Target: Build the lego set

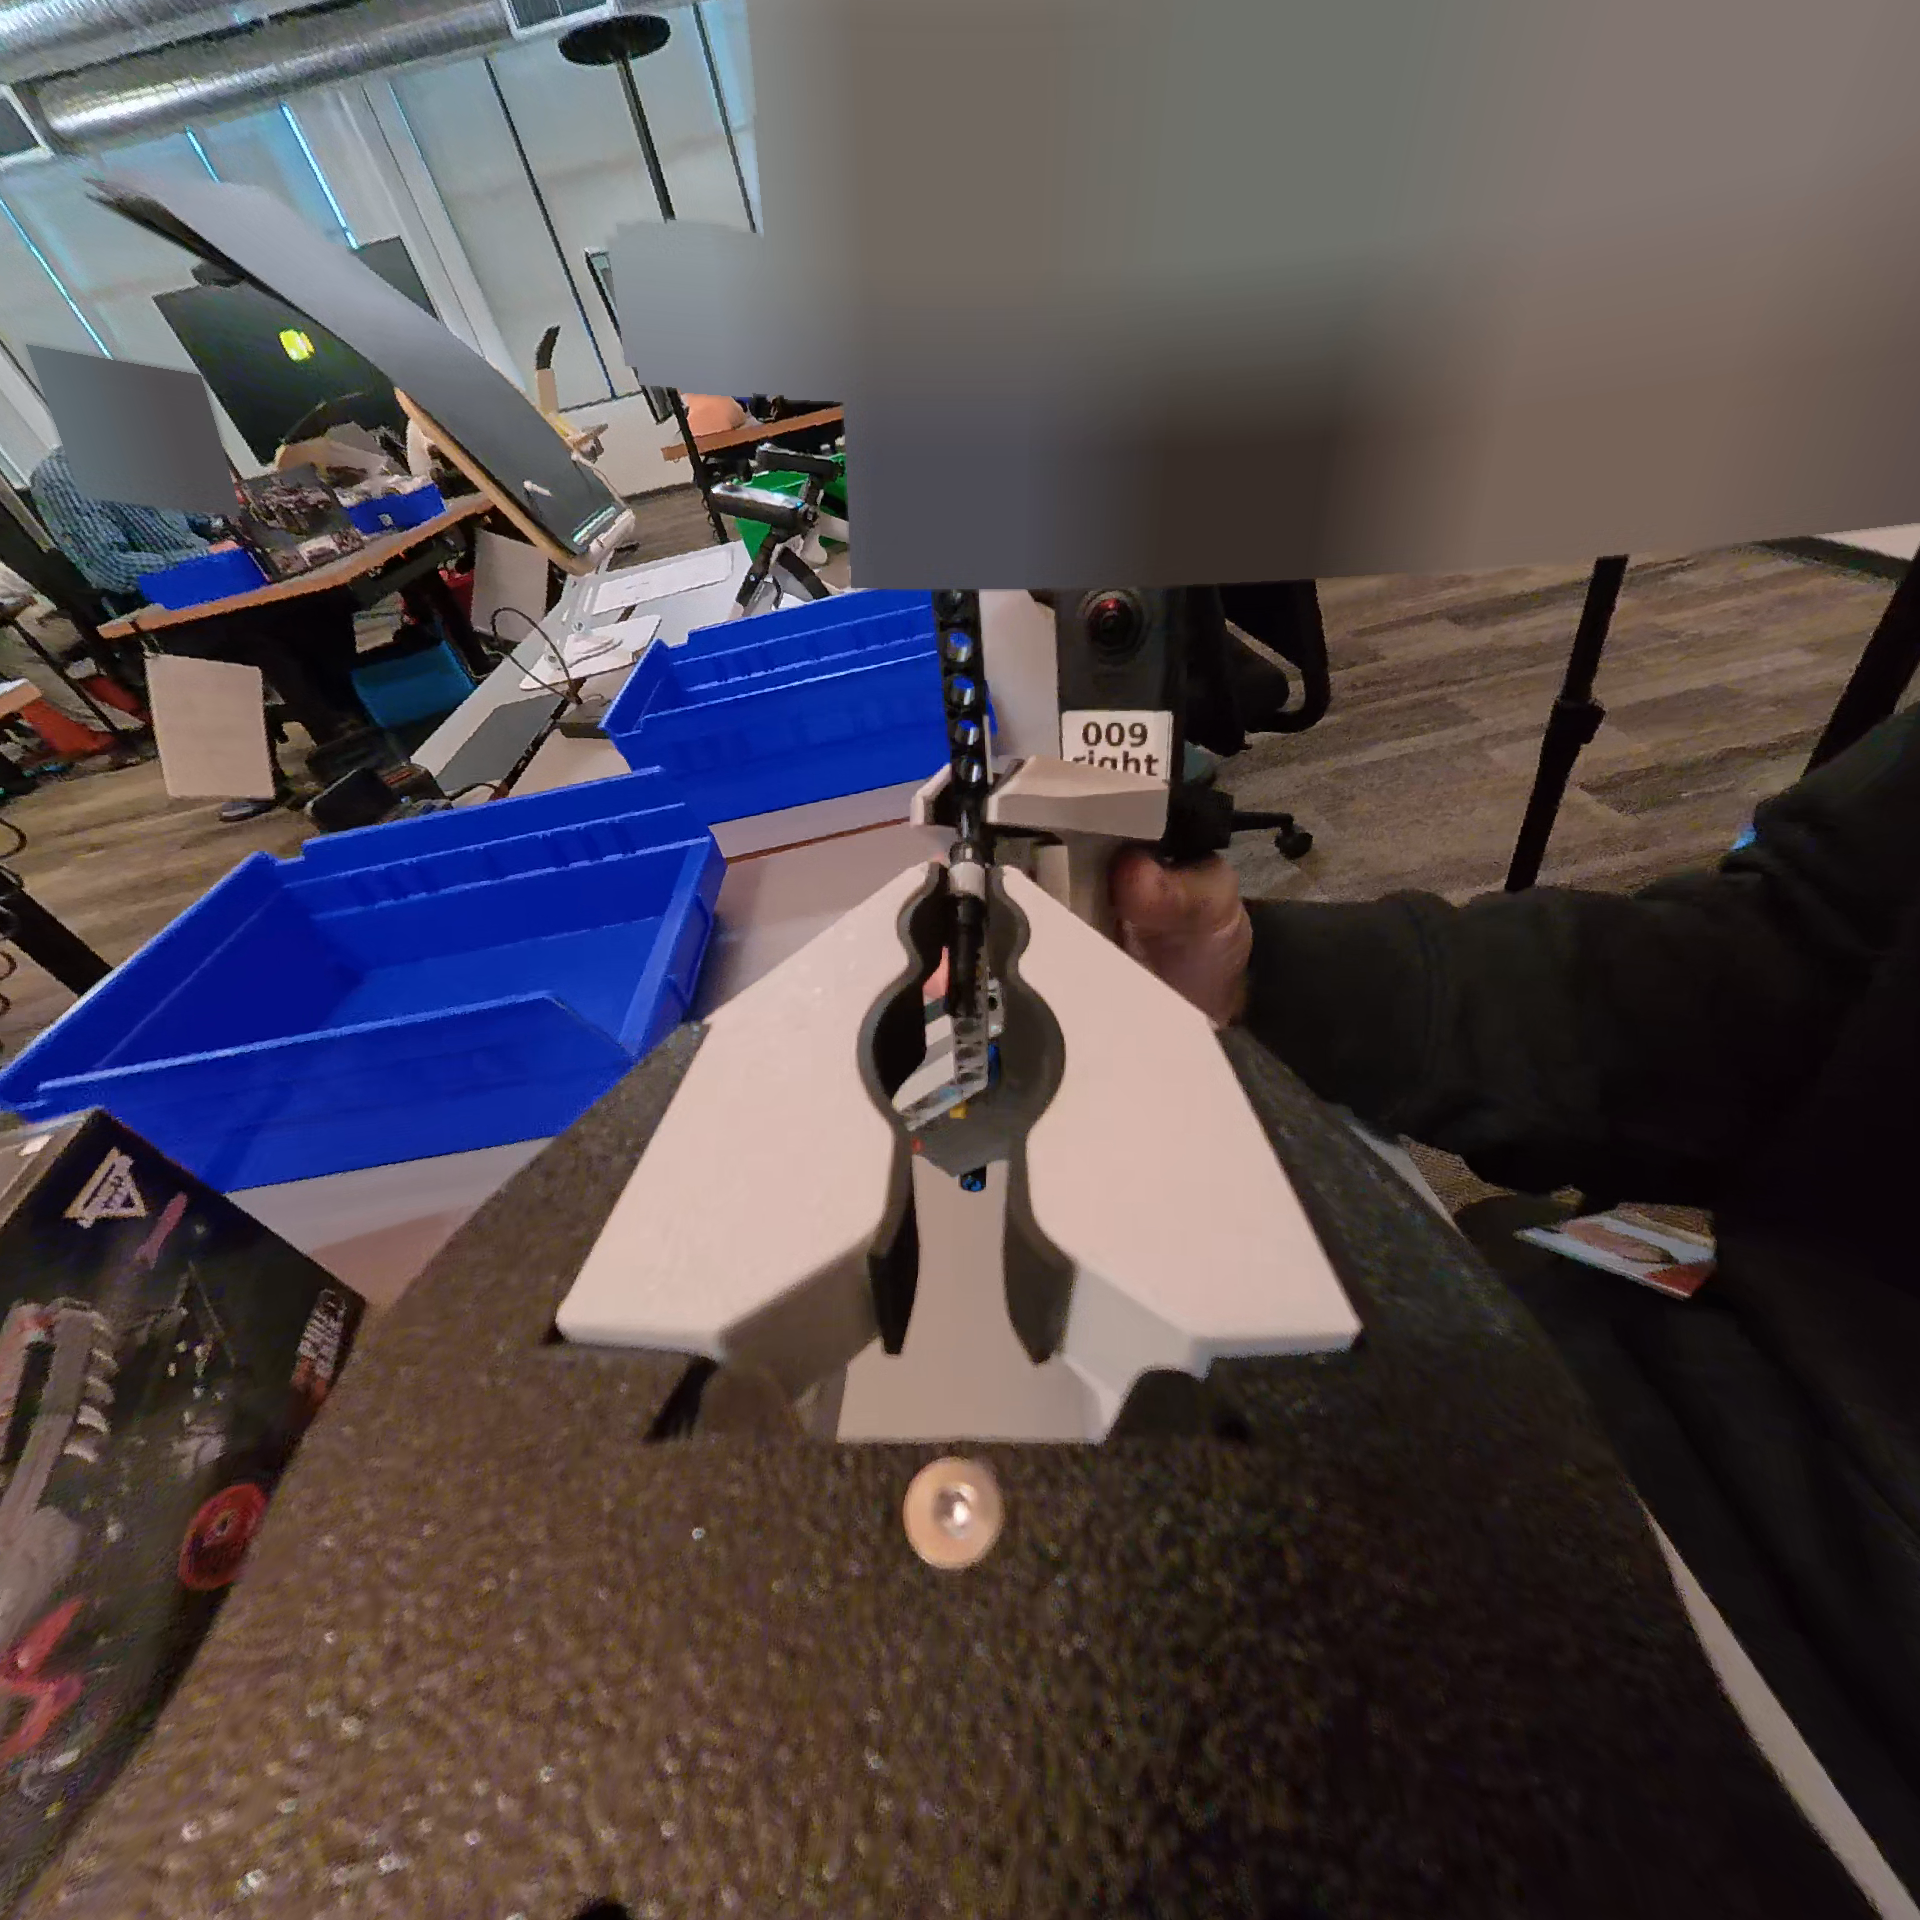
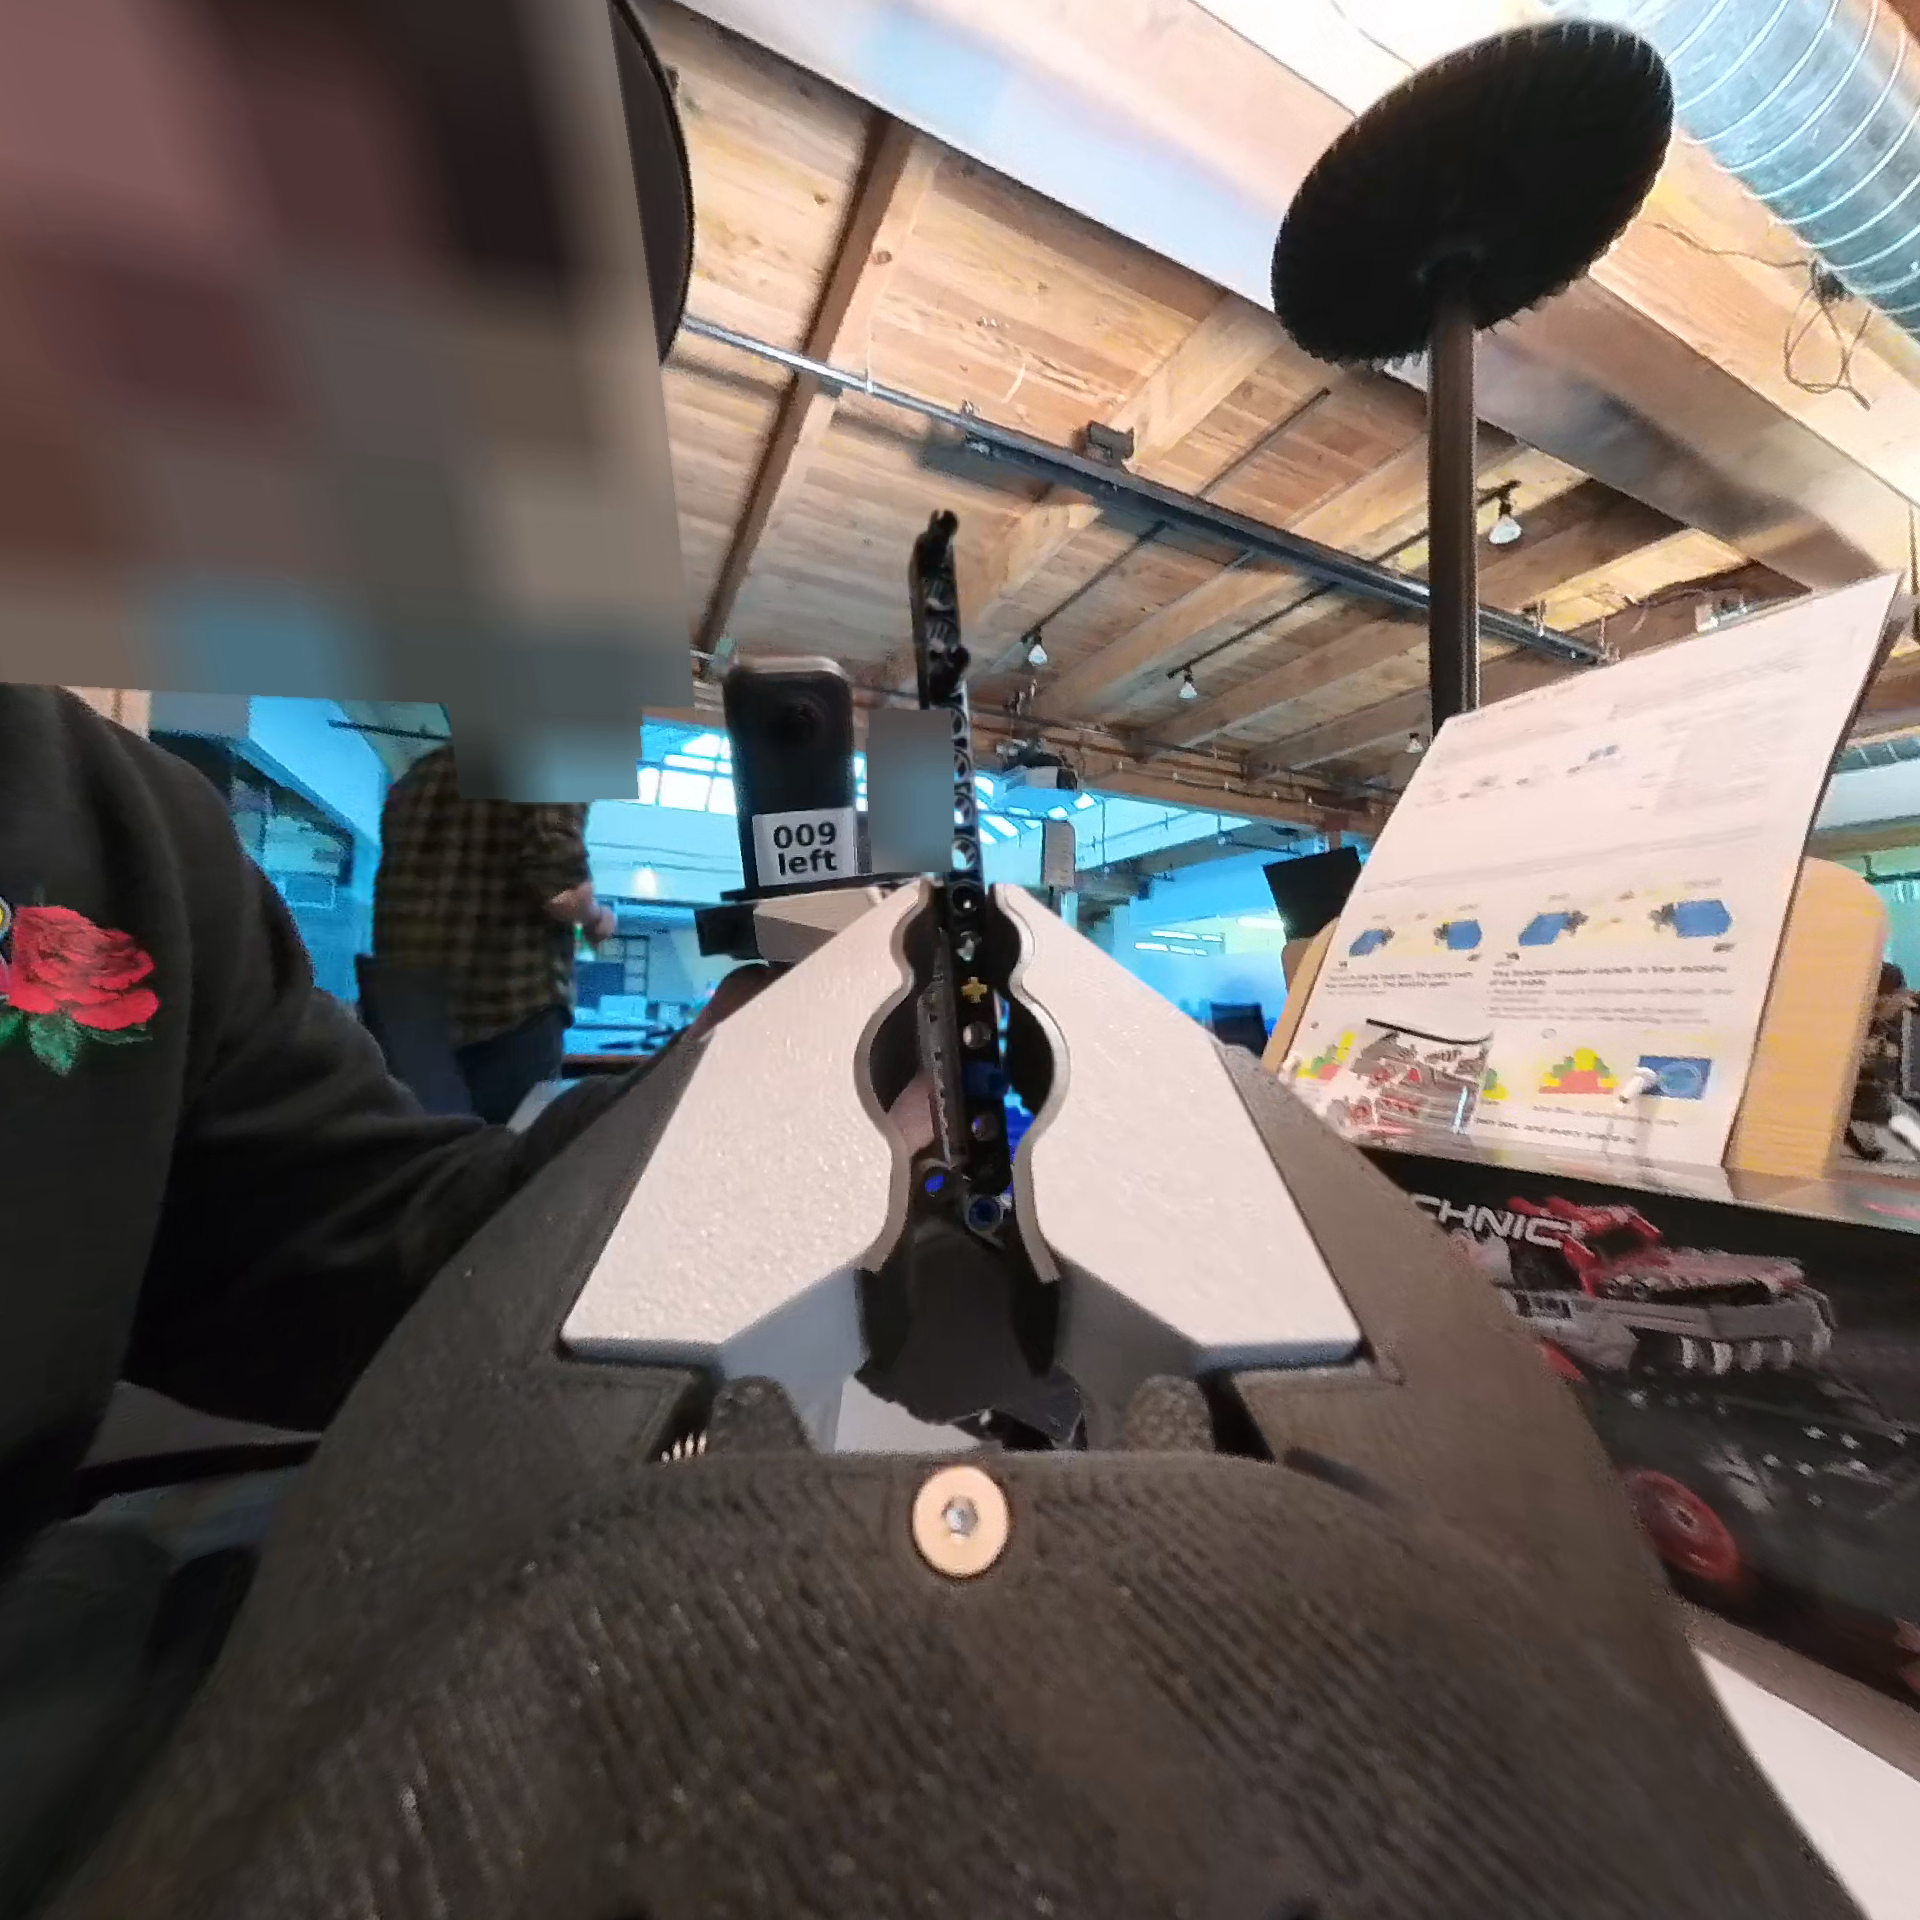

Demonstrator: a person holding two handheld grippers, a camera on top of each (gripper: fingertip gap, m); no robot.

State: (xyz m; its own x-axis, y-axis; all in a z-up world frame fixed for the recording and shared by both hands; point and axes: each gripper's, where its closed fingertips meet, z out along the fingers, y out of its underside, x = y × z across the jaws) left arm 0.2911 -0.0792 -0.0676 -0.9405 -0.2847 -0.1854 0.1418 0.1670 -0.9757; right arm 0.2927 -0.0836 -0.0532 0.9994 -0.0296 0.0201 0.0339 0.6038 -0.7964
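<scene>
The left hand-held gripper (image 1: 961,914), with pale grey wedge-shaped fingers (image 1: 790,1143) on a black textured body, is clamping the lower end of a slim lego assembly (image 1: 961,997) of black and light grey holed beams with blue pins. The assembly is being held up in the air above the table (image 1: 790,894), between the two grippers. In the left wrist view the right hand-held gripper (image 1: 977,805) is facing it from farther off, its grey fingertips pinching the long black holed beam (image 1: 958,686) that rises upright from the assembly. A hand (image 1: 1184,925) in a dark sleeve is gripping that tool's handle.

In the right wrist view the right hand-held gripper (image 2: 961,935) is closing its pale grey fingers (image 2: 1164,1122) on the same black beam (image 2: 940,665), which is sticking up past the fingertips, slightly tilted.

Two blue plastic bins (image 1: 416,997) are sitting on the table to the left. A dark printed lego box (image 2: 1683,1351) is lying beside the grippers, and an instruction sheet (image 2: 1621,873) is leaning on a wooden stand behind it.
</scene>
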